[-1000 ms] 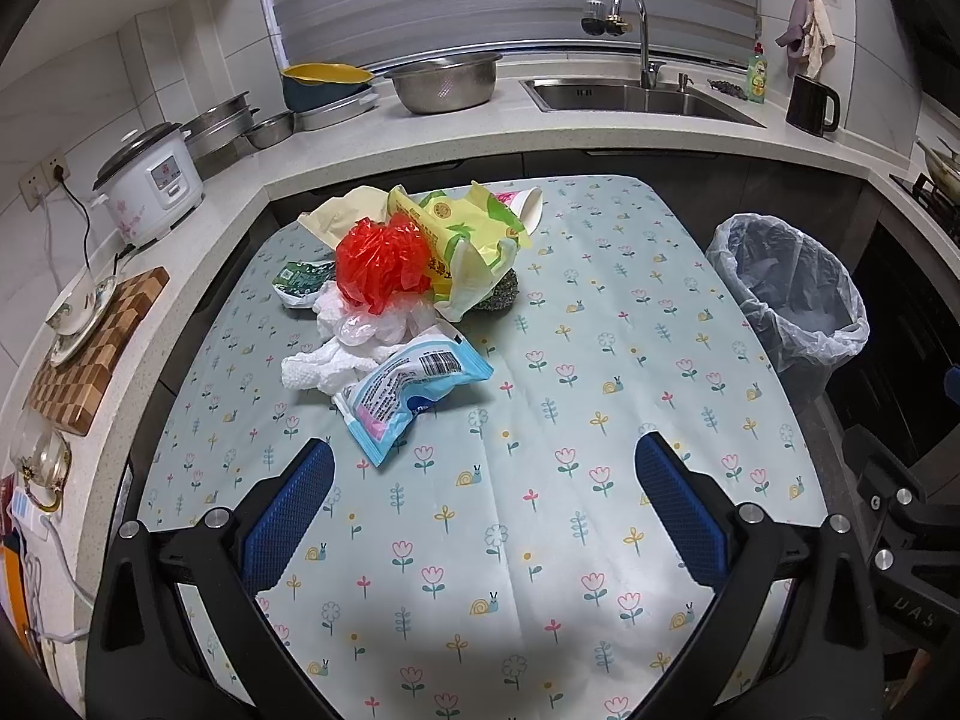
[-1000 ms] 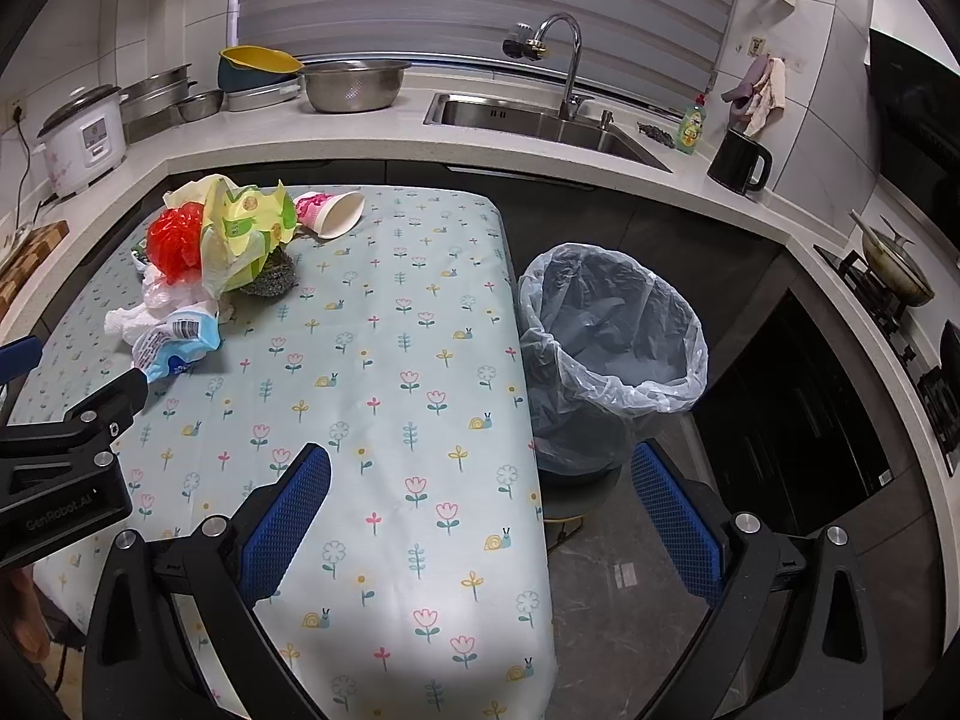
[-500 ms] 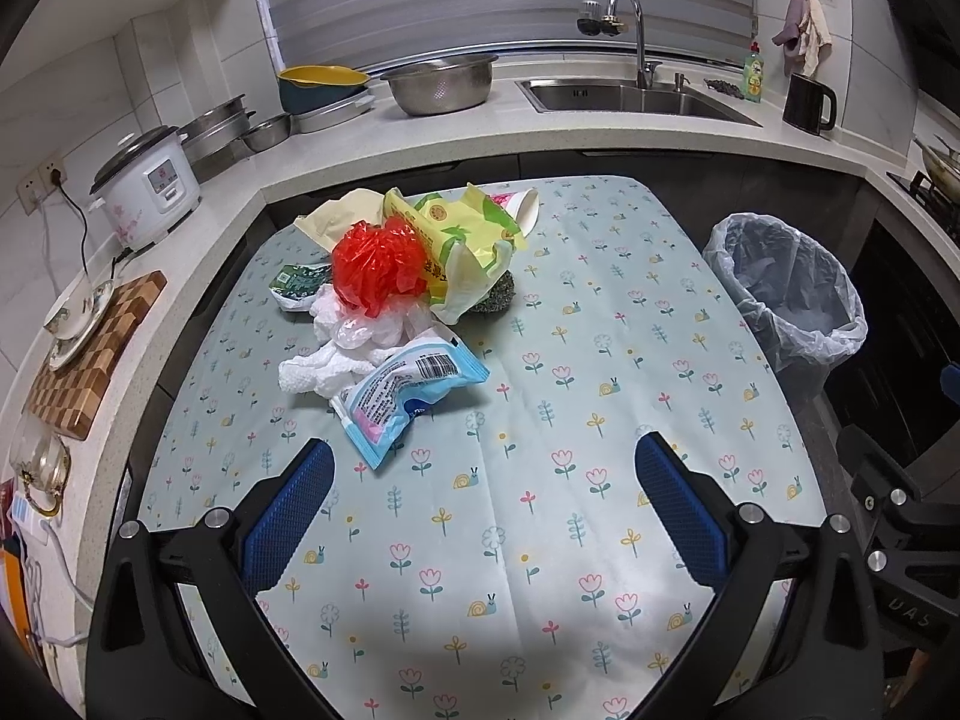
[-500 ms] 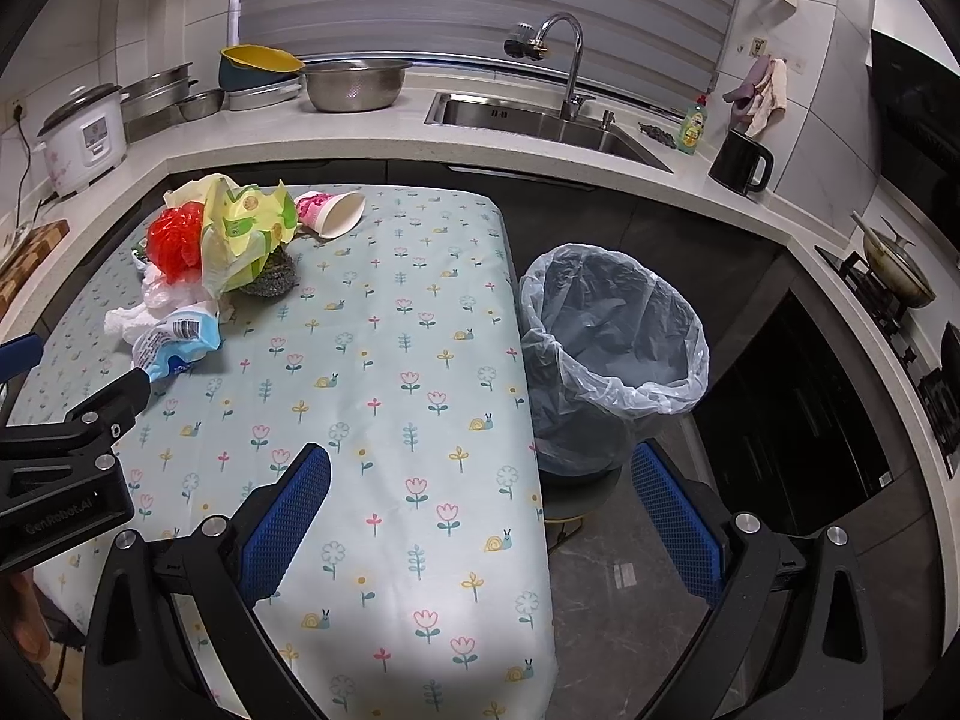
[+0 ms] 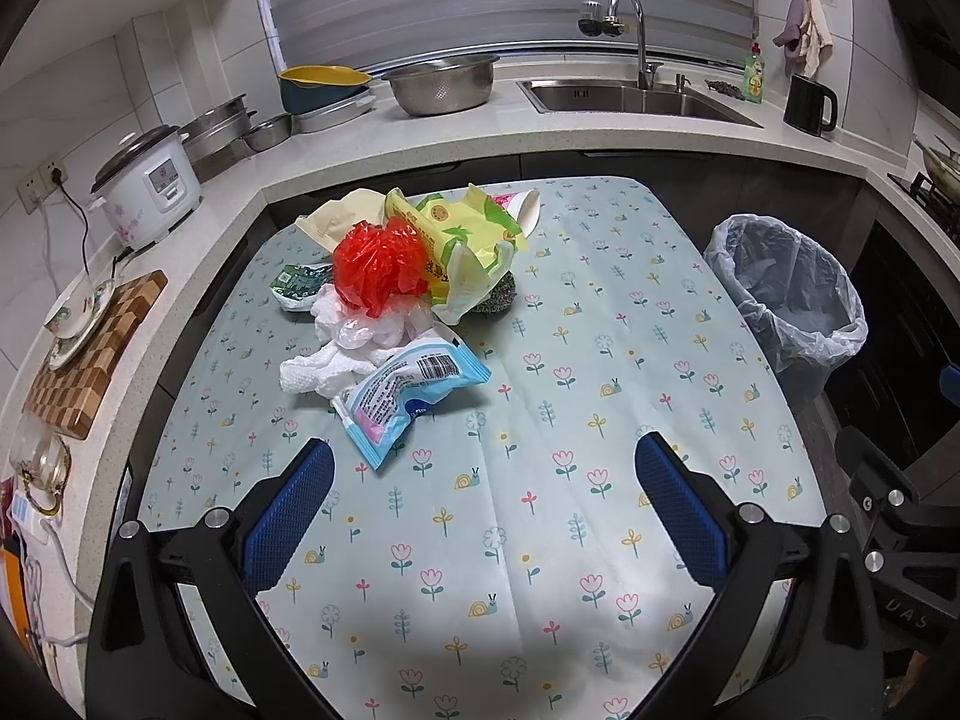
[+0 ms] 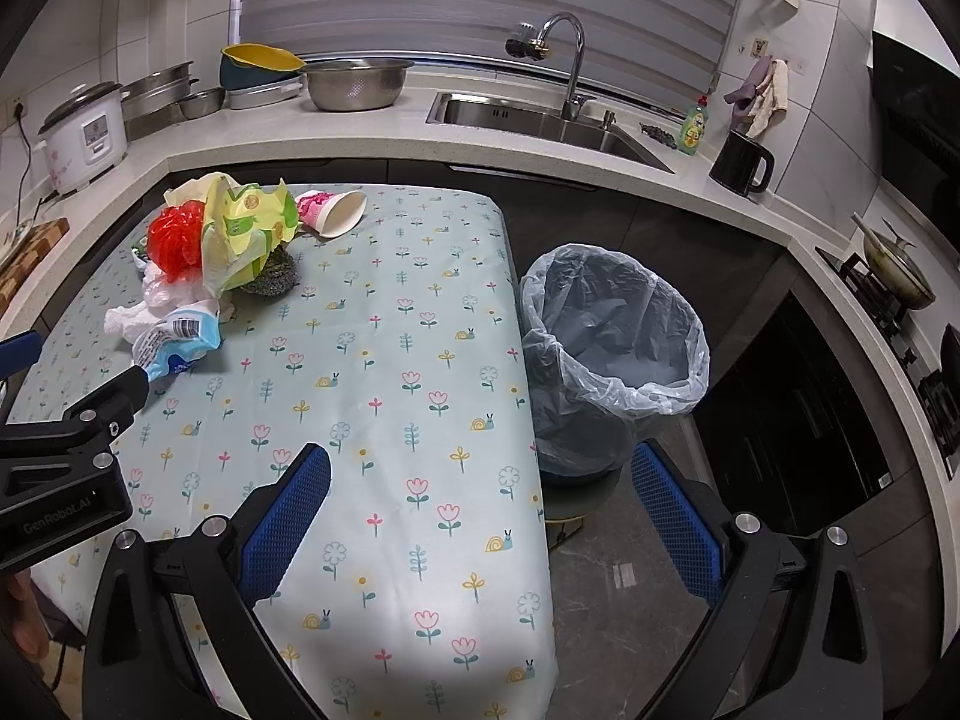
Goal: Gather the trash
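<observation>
Both grippers hung over the near end of the floral-print tablecloth-covered table (image 5: 540, 540), each with its blue-padded fingers spread wide and gripping nothing: the left gripper (image 5: 483, 510) nearer the trash pile, the right gripper (image 6: 480, 516) over the table's right edge. On the table's far left lay the trash heap: a crumpled red plastic bag (image 5: 378, 264), a yellow-green snack wrapper (image 5: 462, 234), white crumpled tissue (image 5: 324, 366) and a light-blue barcoded packet (image 5: 408, 390) nearest the left gripper. A pink-patterned paper cup (image 6: 333, 213) lay tipped beside the wrapper. A grey bin lined with a clear plastic bag (image 6: 612, 336) stood on the floor just off the table's right edge.
</observation>
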{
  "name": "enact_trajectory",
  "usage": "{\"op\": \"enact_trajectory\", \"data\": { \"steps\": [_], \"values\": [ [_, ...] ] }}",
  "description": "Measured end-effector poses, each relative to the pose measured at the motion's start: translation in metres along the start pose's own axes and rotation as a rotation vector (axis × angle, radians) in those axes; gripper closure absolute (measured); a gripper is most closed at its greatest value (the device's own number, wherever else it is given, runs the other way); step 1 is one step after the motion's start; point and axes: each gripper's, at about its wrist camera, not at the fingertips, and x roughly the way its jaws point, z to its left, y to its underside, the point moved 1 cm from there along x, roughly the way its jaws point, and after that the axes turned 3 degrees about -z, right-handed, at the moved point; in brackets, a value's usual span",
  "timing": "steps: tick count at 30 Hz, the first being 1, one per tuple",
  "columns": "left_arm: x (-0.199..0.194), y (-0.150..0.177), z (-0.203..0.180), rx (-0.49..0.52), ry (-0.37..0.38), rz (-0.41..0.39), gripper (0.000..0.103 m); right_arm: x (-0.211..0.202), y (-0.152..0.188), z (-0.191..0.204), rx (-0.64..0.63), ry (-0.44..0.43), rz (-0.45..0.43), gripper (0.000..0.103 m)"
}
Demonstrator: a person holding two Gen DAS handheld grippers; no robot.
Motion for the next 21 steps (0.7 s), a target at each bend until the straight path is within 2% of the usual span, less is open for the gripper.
{"op": "enact_trajectory", "data": {
  "steps": [21],
  "values": [
    [0.0007, 0.0031, 0.0027, -0.004, 0.002, -0.002, 0.007, -0.0001, 0.0001, 0.0009, -0.001, 0.0, 0.001, 0.007]
  ]
}}
